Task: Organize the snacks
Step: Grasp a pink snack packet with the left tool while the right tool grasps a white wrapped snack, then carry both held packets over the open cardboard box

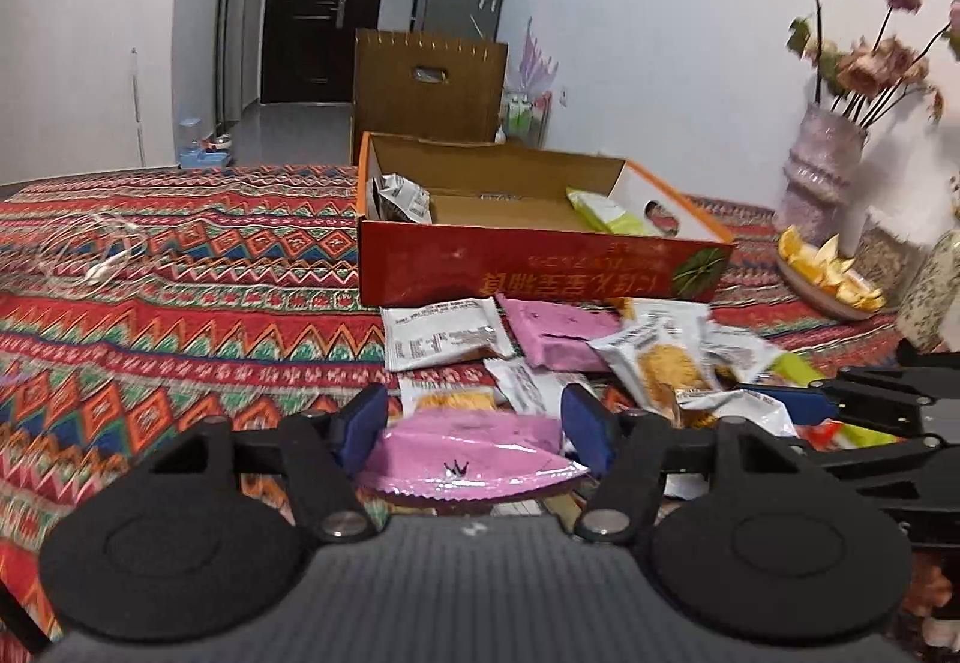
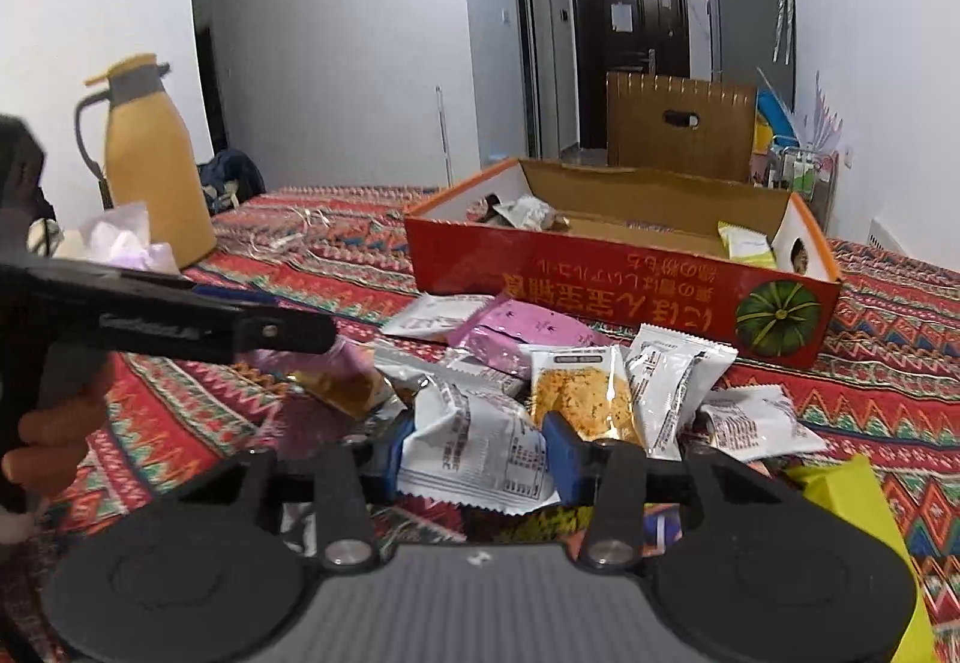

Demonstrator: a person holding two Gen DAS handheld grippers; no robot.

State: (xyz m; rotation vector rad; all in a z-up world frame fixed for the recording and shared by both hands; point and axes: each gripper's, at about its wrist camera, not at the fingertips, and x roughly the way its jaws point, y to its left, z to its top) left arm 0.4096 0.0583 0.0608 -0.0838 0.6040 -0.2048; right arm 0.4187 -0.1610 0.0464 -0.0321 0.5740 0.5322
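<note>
In the left wrist view, my left gripper (image 1: 474,426) sits low at centre frame, its blue pads closed about halfway against the two ends of a pink packet (image 1: 474,459), which bows between them. Beyond it the snack pile (image 1: 576,357) lies on the patterned cloth (image 1: 180,303), just before the orange box (image 1: 540,273) at centre, which holds a few packets. At the right edge, my right gripper (image 1: 798,402) reaches into the pile. In the right wrist view, that right gripper (image 2: 480,450) at lower centre is closed narrowly on a white packet (image 2: 474,459), pads pressing both sides. The box (image 2: 624,297) stands centre right, and the left gripper's arm crosses from the left edge.
</note>
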